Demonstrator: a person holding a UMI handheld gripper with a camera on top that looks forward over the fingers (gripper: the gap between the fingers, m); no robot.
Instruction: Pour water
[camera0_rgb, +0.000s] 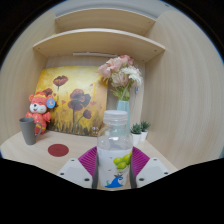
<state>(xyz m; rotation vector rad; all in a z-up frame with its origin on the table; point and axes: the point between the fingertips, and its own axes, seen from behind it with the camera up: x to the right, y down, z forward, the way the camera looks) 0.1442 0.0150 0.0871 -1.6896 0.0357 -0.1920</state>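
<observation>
The claw (114, 168) is seen clamped on a clear plastic water bottle (116, 150), with a magenta pad (89, 160) pressed against each side of its lower body. The bottle is held upright between the fingers; a white cap is screwed on top, and a label printed in green and blue is wrapped around its lower half. Whether its base rests on the worktop (40, 152) cannot be told.

Just behind the bottle, a small potted green plant (141, 130) is set on the pale wooden worktop. Beyond that, a bouquet of pink and cream flowers (121, 74) is stood in a vase. A painting of red poppies on a yellow ground (72, 100) is leaned against the back wall. Beside it, well apart from the bottle, a stuffed toy in red and orange (39, 111) is placed, with a dark grey cup (28, 130) just in front of it. A round red coaster (58, 150) is laid flat on the worktop near the cup. Two wooden shelves (95, 42) are mounted above.
</observation>
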